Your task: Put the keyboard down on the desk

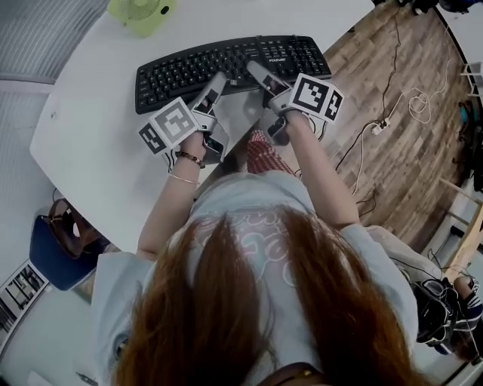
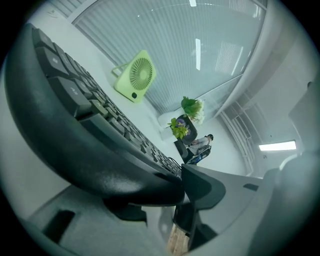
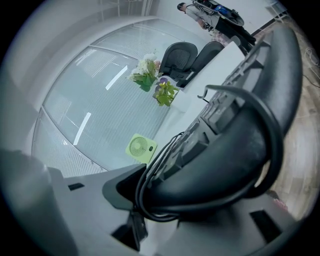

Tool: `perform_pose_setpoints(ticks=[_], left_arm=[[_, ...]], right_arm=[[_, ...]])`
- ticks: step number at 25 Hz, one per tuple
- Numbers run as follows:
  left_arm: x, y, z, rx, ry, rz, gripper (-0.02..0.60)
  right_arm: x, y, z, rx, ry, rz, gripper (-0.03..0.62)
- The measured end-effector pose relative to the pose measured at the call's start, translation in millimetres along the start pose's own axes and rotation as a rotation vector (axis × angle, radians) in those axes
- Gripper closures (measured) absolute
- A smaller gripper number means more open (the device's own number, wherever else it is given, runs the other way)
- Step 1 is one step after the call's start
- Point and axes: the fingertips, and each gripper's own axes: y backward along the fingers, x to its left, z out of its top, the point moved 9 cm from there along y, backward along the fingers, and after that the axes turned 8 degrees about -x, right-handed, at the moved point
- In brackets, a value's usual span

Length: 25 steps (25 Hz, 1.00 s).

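Where it stretches across the white tabletop [image 1: 98, 128] by the near edge, the black full-size keyboard [image 1: 226, 64] shows rows of dark keys. A white logo [image 1: 275, 54] above its number pad is too small to read. The left claw [image 1: 219, 78] and right claw [image 1: 253, 68] are each clamped on its front rim, and a black cable [image 3: 150, 200] loops around the rim at the right claw.

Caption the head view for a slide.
Left gripper and right gripper clamp the keyboard at the desk edge, green fan beyond.
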Motion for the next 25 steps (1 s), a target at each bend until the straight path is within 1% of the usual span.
perform_pose_setpoints(ticks=[3,8,14,19,20,21,23,25], left_arm=[[0,-1,2,-0.008,0.002,-0.001,0.371],[-1,-17,7,-0.028,0.018,0.010,0.376],[0,-27,14,-0.044,0.017,0.018,0.376],[-2,-33,18,-0.033,-0.019,-0.004,0.376],[-4,-34,19,-0.028,-0.029,-0.015,0.373],[-5,-35,19,-0.023,-0.038,-0.029,0.365],[-7,-34,20,-0.011,-0.058,-0.064,0.337],[-7,-32,21,0.009,-0.084,-0.103,0.322]], right_arm=[[1,-4,3,0.011,0.001,0.009,0.395],[-4,-18,19,0.031,0.002,0.018,0.396],[-6,-30,28,0.046,0.003,0.026,0.396],[-5,-34,33,0.032,0.015,0.045,0.395],[-4,-34,34,0.034,0.018,0.061,0.393],[-3,-34,35,0.040,0.019,0.088,0.377],[-1,-32,35,0.060,0.024,0.166,0.312],[1,-29,35,0.083,0.046,0.238,0.278]])
